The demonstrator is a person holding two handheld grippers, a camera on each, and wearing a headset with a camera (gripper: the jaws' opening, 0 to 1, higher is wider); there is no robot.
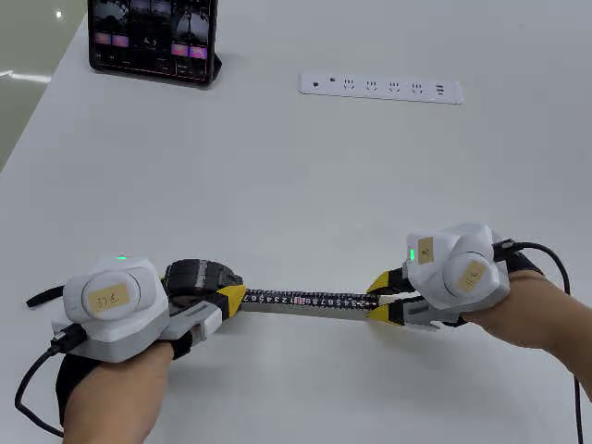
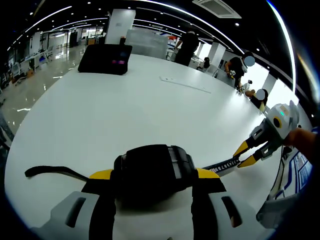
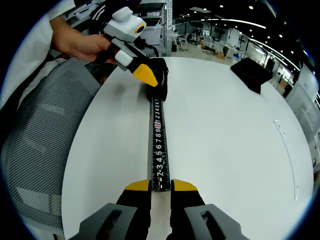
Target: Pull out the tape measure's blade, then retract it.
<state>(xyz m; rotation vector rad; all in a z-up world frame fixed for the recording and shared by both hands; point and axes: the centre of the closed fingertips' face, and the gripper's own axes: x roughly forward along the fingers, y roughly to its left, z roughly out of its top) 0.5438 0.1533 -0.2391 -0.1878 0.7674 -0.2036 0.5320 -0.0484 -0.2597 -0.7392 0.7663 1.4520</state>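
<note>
Near edge of the white surface [image 1: 305, 185]: the tape measure [image 1: 197, 275] sits at left, its black case clamped between the jaws of the left gripper [image 2: 155, 175], one yellow tip on each side. The blade [image 1: 305, 300] runs straight out rightward, numbers up. The jaws of the right gripper [image 1: 379, 298] pinch the blade's free end. Far side: tablet [image 1: 153, 37] at left, power strip [image 1: 381, 87] at right, both well apart from the tape measure.
</note>
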